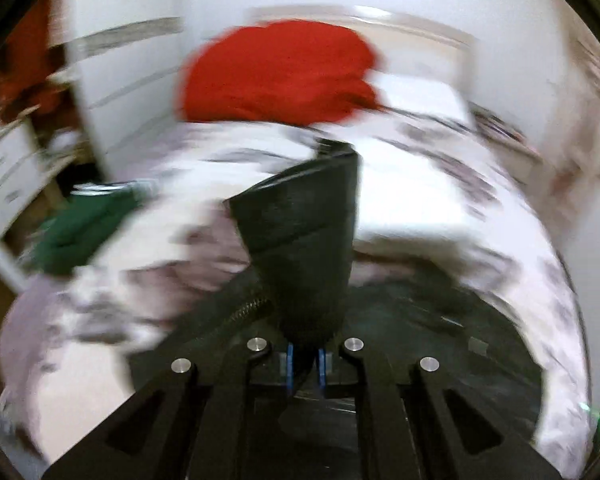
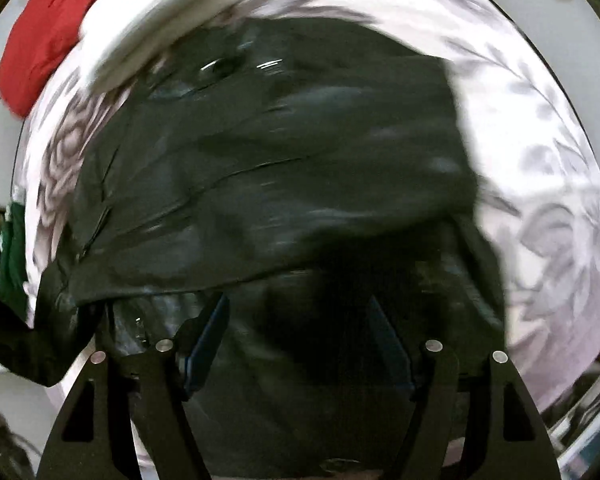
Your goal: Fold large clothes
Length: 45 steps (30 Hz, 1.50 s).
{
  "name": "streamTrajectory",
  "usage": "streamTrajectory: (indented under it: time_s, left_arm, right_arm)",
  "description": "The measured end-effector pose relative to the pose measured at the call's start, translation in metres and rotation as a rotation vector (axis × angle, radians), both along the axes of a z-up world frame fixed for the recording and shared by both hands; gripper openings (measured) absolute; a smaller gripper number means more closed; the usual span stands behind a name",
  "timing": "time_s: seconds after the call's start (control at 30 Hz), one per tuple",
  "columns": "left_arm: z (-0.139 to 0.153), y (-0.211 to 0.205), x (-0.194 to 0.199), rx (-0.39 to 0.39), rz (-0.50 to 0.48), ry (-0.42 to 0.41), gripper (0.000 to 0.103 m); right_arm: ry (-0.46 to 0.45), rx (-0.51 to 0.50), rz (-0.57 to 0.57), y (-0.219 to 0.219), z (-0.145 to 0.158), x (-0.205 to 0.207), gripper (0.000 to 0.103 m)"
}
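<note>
Black jacket [image 2: 268, 168] on the bed [image 2: 548, 216], fold under way.
Left hand-held gripper [image 1: 305, 354] pinches a jacket edge; right hand-held gripper [image 2: 296, 340] spread above it. Judgement: keep edge taut, lay flat.

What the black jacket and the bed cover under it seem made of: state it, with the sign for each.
Black jacket: probably leather or imitation leather; smooth surface with pale glints and stiff creases, and a zip edge near the left gripper. Bed cover: woven fabric, matt white with a grey flower print; blur hides the weave.
</note>
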State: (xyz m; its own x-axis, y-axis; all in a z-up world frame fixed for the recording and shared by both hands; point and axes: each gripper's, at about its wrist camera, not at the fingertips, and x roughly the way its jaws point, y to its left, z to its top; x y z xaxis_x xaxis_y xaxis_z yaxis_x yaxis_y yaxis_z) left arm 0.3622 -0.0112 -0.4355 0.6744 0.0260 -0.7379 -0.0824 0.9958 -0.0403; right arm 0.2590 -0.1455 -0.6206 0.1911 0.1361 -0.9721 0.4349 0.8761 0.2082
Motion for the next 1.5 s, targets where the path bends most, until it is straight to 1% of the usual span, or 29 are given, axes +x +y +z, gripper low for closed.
streamTrajectory:
  time_s: [0.07,0.1,0.13,0.2,0.23,0.27,0.33,0.4,0.47,0.53,0.6,0.63,0.67,0.7,0.8,0.87,0.9,1.0,1.1,1.13,1.17,1.23,1.27,1.33,1.37,1.4,1.43,1.47,1.5]
  left_arm:
    - [-0.01,-0.058,0.002,-0.003,-0.108,0.041,0.005]
    - [-0.015,-0.084,0.002,-0.006,-0.154,0.059,0.005]
    - [-0.026,-0.121,-0.003,-0.003,-0.221,0.084,0.005]
    - [-0.044,-0.17,-0.007,0.038,-0.313,0.127,0.005]
    - [-0.06,-0.197,-0.01,0.055,-0.372,0.165,0.005]
    - [-0.072,-0.216,-0.013,0.074,-0.404,0.199,0.006]
    - [-0.088,-0.24,-0.013,0.128,-0.42,0.238,0.006]
    - [-0.1,-0.247,-0.014,0.172,-0.416,0.265,0.006]
    - [-0.103,-0.241,-0.012,0.165,-0.392,0.287,0.008]
    - [-0.1,-0.236,-0.013,0.142,-0.377,0.278,0.01]
    - [-0.094,-0.229,-0.015,0.113,-0.389,0.275,0.034]
    - [-0.092,-0.225,-0.013,0.086,-0.401,0.268,0.07]
    - [-0.085,-0.219,-0.013,0.073,-0.4,0.257,0.091]
    - [-0.076,-0.213,-0.015,0.061,-0.391,0.241,0.091]
    - [-0.05,-0.187,-0.025,0.015,-0.339,0.235,0.091]
    - [-0.036,-0.157,-0.038,0.031,-0.268,0.241,0.091]
    - [-0.035,-0.147,-0.04,0.049,-0.244,0.247,0.091]
    - [-0.04,-0.097,-0.043,0.183,-0.109,0.27,0.091]
    - [-0.066,-0.044,-0.026,0.313,0.026,0.318,0.091]
    - [-0.08,-0.021,-0.016,0.342,0.089,0.343,0.091]
    - [-0.089,-0.006,-0.01,0.35,0.128,0.361,0.091]
    - [-0.106,0.028,0.003,0.329,0.226,0.405,0.091]
    - [-0.114,0.044,0.009,0.282,0.266,0.415,0.091]
    - [-0.133,0.061,0.018,0.203,0.285,0.444,0.093]
    - [-0.146,0.066,0.021,0.166,0.271,0.466,0.094]
    - [-0.156,0.067,0.023,0.145,0.259,0.483,0.095]
    - [-0.165,0.071,0.026,0.116,0.255,0.487,0.102]
    - [-0.166,0.076,0.026,0.096,0.256,0.473,0.103]
    - [-0.168,0.079,0.026,0.064,0.249,0.459,0.103]
  right_arm:
    - [-0.002,0.004,-0.044,-0.03,0.001,-0.009,0.074]
    - [0.002,0.011,-0.087,-0.053,0.0,-0.016,0.074]
    - [0.009,0.013,-0.112,-0.068,-0.003,-0.02,0.074]
    - [0.032,0.013,-0.162,-0.102,-0.009,-0.031,0.074]
    - [0.043,0.015,-0.188,-0.119,-0.013,-0.037,0.074]
    - [0.051,0.02,-0.218,-0.136,-0.017,-0.045,0.074]
    - [0.062,0.034,-0.263,-0.165,-0.022,-0.058,0.074]
    - [0.043,0.068,-0.29,-0.189,-0.026,-0.07,0.074]
    - [0.017,0.111,-0.277,-0.198,-0.028,-0.078,0.074]
    - [0.006,0.16,-0.245,-0.204,-0.031,-0.085,0.074]
    - [-0.006,0.221,-0.236,-0.21,-0.032,-0.09,0.074]
    - [-0.013,0.252,-0.239,-0.213,-0.032,-0.091,0.074]
    - [-0.022,0.276,-0.246,-0.215,-0.031,-0.091,0.074]
    - [-0.039,0.313,-0.259,-0.218,-0.029,-0.088,0.074]
    - [-0.084,0.371,-0.264,-0.219,-0.017,-0.076,0.074]
    - [-0.097,0.401,-0.248,-0.214,-0.011,-0.061,0.074]
    - [-0.108,0.425,-0.221,-0.208,-0.008,-0.047,0.074]
    - [-0.105,0.441,-0.132,-0.183,-0.003,-0.012,0.074]
    - [-0.089,0.448,-0.02,-0.153,-0.007,0.027,0.074]
    - [-0.086,0.439,0.015,-0.143,-0.009,0.037,0.074]
    - [-0.091,0.42,0.064,-0.132,-0.011,0.048,0.073]
    - [-0.09,0.32,0.173,-0.105,-0.011,0.067,0.051]
    - [-0.075,0.242,0.213,-0.094,-0.01,0.074,0.037]
    - [-0.056,0.111,0.274,-0.076,-0.013,0.084,0.033]
    - [-0.031,0.072,0.289,-0.072,-0.019,0.087,0.03]
    - [0.014,0.039,0.296,-0.069,-0.03,0.092,0.027]
    - [0.048,0.025,0.292,-0.068,-0.039,0.095,0.025]
    - [0.073,0.006,0.292,-0.066,-0.047,0.097,0.021]
    - [0.113,-0.033,0.315,-0.059,-0.058,0.101,0.02]
